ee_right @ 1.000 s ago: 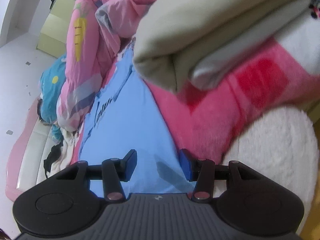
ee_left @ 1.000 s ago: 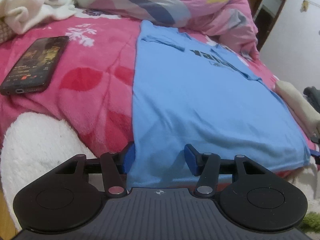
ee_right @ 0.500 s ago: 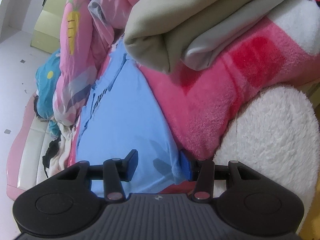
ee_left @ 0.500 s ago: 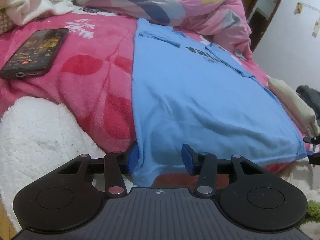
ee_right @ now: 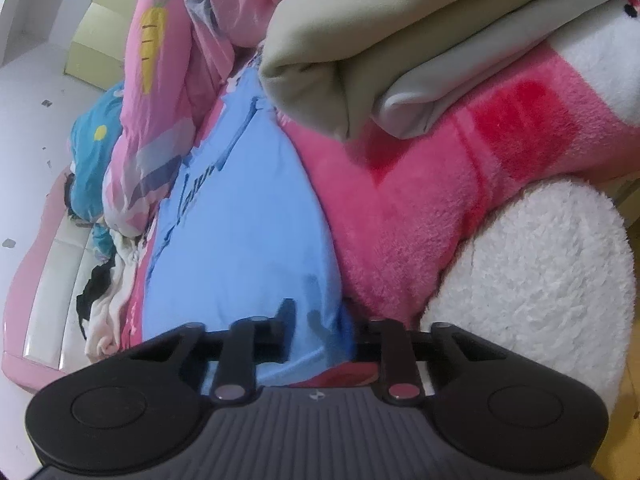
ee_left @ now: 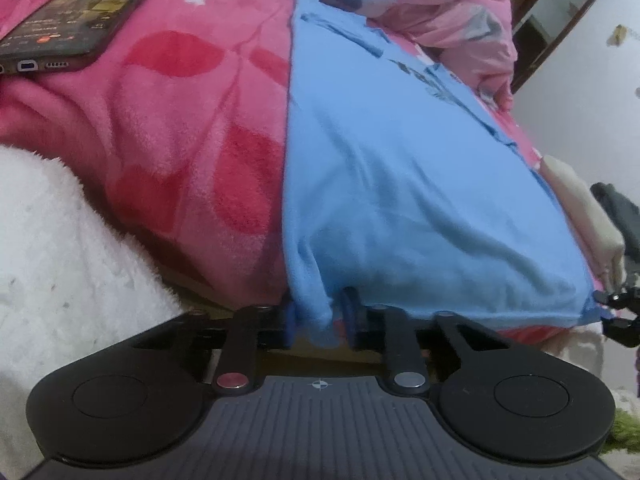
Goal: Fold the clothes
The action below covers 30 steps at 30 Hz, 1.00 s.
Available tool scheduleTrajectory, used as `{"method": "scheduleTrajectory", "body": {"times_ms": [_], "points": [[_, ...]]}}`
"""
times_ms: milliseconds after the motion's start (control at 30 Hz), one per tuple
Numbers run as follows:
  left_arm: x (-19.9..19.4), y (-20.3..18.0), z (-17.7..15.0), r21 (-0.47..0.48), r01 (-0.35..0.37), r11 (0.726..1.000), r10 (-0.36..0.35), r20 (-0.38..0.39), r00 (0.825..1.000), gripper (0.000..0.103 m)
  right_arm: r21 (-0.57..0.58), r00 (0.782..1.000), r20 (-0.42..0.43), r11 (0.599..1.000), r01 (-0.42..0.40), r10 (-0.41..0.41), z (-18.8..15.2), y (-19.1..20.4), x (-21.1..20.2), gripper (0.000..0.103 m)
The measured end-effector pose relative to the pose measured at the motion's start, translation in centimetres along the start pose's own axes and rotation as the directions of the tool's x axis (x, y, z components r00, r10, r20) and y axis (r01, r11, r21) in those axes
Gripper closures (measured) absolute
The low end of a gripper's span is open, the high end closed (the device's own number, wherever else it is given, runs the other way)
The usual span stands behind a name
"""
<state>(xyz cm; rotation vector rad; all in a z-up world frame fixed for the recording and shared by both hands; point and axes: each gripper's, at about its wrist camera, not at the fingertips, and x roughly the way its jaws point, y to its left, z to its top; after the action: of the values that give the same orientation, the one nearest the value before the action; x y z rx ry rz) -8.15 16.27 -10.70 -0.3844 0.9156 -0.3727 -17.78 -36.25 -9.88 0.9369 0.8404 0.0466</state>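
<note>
While both tongs point(ee_left: 318, 314) point(ee_right: 318, 330) are closing on the blue T-shirt's point(ee_left: 400, 168) hem, its dark print stays illegible.

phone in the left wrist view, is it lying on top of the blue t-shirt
No, the phone lies on the pink blanket, well apart from the blue t-shirt.

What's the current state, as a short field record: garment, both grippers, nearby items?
garment: blue T-shirt spread flat on pink blanket, print side up
left gripper: jaws closing, hem corner of the shirt bunched between them
right gripper: jaws closing, the other hem corner between them
phone: on the blanket, apart from the shirt
folded beige cloth: on the blanket beside the shirt
fold: not yet begun
</note>
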Motion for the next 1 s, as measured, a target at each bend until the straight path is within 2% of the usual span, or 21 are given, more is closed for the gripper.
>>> {"method": "scheduleTrajectory", "body": {"times_ms": [67,200,300,400,633,800,1000], "points": [[-0.5,-0.2,0.0,0.006,0.008,1.0,-0.008,0.008,1.0,0.098,-0.012,1.0,0.003,1.0,-0.003,0.003,-0.2,0.1,-0.2,0.095],[-2.2,-0.3,0.0,-0.015,0.052,0.999,-0.052,0.046,0.998,0.1,-0.019,0.999,0.038,0.999,-0.031,0.032,-0.6,0.6,-1.1,0.098],[-3.8,-0.2,0.3,-0.06,0.113,0.992,-0.107,0.097,0.989,0.1,0.009,0.992,0.084,0.995,-0.097,0.096,-0.8,0.7,-2.0,0.098],[-5.5,-0.2,1.2,-0.1,0.193,0.976,-0.174,0.17,0.97,0.1,0.021,0.977,0.116,0.983,-0.182,0.178,-0.5,1.0,-2.7,0.098],[-7.6,-0.7,4.3,-0.137,0.348,0.927,-0.294,0.312,0.903,0.1,0.031,0.93,0.175,0.943,-0.333,0.322,1.4,2.3,-3.1,0.098],[-7.5,-1.6,7.7,-0.115,0.377,0.919,-0.313,0.368,0.875,0.1,0.001,0.893,0.219,0.915,-0.404,0.394,4.2,3.8,-3.0,0.098],[-6.3,-1.8,12.5,-0.107,0.371,0.922,-0.293,0.431,0.853,0.1,-0.054,0.86,0.251,0.893,-0.447,0.445,9.0,6.1,-1.4,0.098]]}}
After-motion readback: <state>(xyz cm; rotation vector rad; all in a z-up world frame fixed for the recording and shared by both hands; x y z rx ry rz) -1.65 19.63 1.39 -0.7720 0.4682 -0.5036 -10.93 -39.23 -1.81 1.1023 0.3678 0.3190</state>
